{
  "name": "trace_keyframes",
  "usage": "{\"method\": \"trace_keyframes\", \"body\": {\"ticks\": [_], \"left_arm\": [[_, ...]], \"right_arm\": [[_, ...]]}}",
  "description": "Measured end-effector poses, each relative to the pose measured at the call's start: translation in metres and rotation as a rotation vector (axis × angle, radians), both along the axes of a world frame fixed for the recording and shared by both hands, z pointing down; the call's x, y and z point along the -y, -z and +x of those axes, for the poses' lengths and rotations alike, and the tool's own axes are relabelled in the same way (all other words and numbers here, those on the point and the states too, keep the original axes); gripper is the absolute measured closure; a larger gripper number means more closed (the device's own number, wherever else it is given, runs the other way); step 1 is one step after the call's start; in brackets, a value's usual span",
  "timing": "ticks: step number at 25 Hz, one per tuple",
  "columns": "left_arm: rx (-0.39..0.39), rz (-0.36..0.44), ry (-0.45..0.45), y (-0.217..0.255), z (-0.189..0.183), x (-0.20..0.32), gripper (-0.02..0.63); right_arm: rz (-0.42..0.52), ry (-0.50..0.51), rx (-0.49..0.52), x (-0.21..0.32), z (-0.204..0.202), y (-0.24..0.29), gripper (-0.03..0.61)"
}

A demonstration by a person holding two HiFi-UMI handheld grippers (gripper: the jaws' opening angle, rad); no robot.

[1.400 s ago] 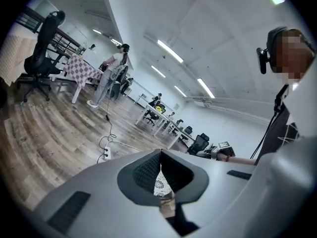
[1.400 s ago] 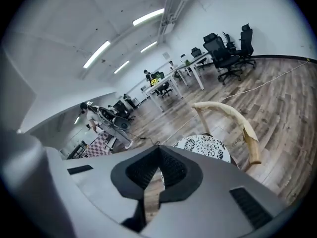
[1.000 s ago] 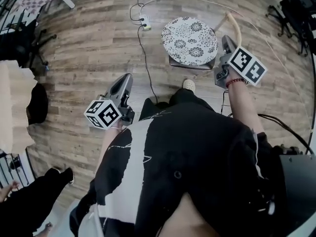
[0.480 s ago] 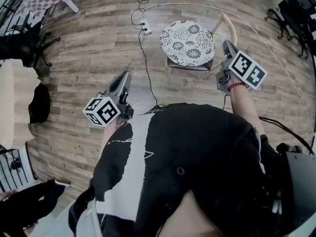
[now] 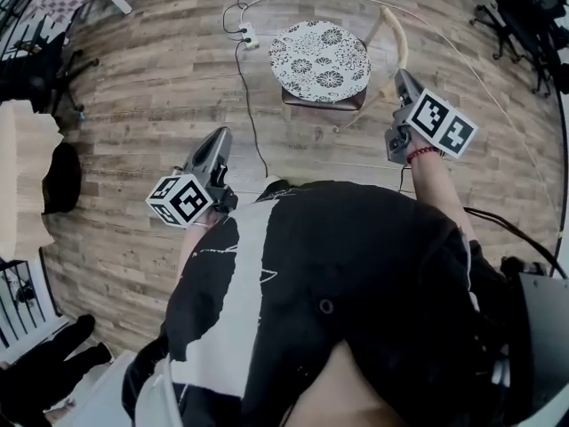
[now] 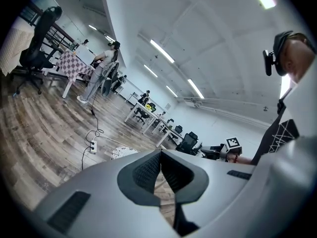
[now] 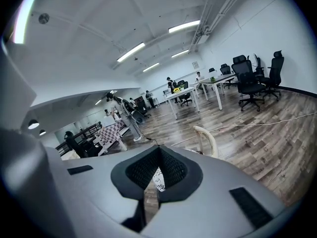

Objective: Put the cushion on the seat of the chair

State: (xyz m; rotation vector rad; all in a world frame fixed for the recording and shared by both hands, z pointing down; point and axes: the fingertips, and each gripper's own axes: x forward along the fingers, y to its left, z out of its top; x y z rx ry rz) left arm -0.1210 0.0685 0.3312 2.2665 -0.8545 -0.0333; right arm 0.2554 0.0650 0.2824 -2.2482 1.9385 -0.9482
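Floral round cushion (image 5: 318,60) on chair (image 5: 397,32) seat, 12 o'clock of person. Left gripper (image 5: 217,142) at 10, right gripper (image 5: 403,82) at 1; both pinched closed, empty.

The place is a large open-plan office. In the right gripper view, long white desks (image 7: 187,94) stand at about one o'clock, with black swivel chairs (image 7: 247,83) grouped at two o'clock. Strip lights (image 7: 184,26) cross the white ceiling at twelve. The floor (image 5: 151,87) is wood-look plank, and in the head view a power strip (image 5: 248,36) with trailing cables lies on it at eleven o'clock. In the left gripper view, a high-backed office chair (image 6: 42,33) and a table with a checked cloth (image 6: 74,66) stand at ten o'clock, with a person (image 6: 101,68) beside the table.
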Motion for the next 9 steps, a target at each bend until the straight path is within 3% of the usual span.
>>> {"method": "trace_keyframes", "body": {"ticks": [9], "left_arm": [[0.003,0.014,-0.014,0.005,0.031,-0.025,0.6]], "right_arm": [[-0.006,0.005,-0.002,-0.035,0.026,-0.004,0.563]]}}
